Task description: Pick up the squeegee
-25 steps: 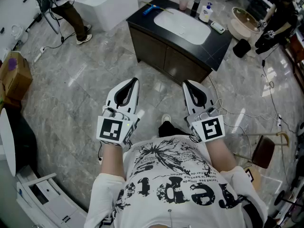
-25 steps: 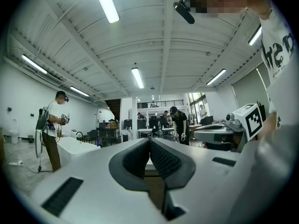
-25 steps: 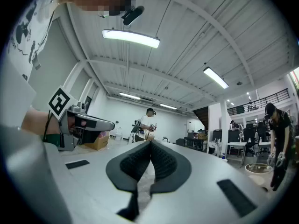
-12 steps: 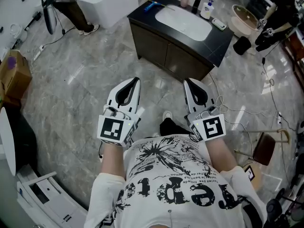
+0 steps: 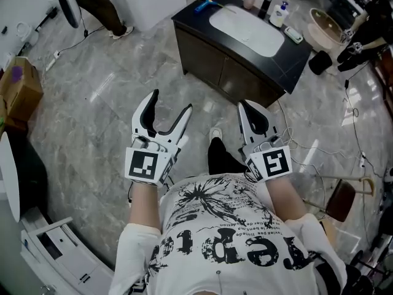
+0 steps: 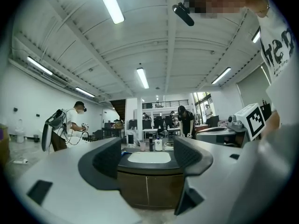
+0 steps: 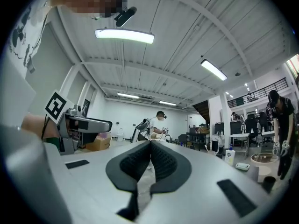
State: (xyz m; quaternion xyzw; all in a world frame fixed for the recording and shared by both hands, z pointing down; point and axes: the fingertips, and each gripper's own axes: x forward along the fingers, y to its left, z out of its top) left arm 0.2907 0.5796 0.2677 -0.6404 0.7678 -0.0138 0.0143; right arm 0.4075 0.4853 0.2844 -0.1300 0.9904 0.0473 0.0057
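At lower centre of the head view, you hold both grippers out level over the grey marble floor (image 5: 86, 109). Your left gripper (image 5: 171, 101) has its jaws opening, already spread wide, and no object sits between the pads. Its own view shows only the distant dark vanity cabinet (image 6: 147, 190) through the gap. Your right gripper (image 5: 244, 107) has its jaws fully together, pads meeting along their length, and it grips nothing.

Locate the squeegee (image 5: 204, 5), a blue item, at top centre of the head view. It lies on the left end of the black countertop (image 5: 288, 57), just beside the white basin (image 5: 245, 32), and well apart from both grippers. Several bottles (image 5: 280, 14) stand past the basin toward the upper right.
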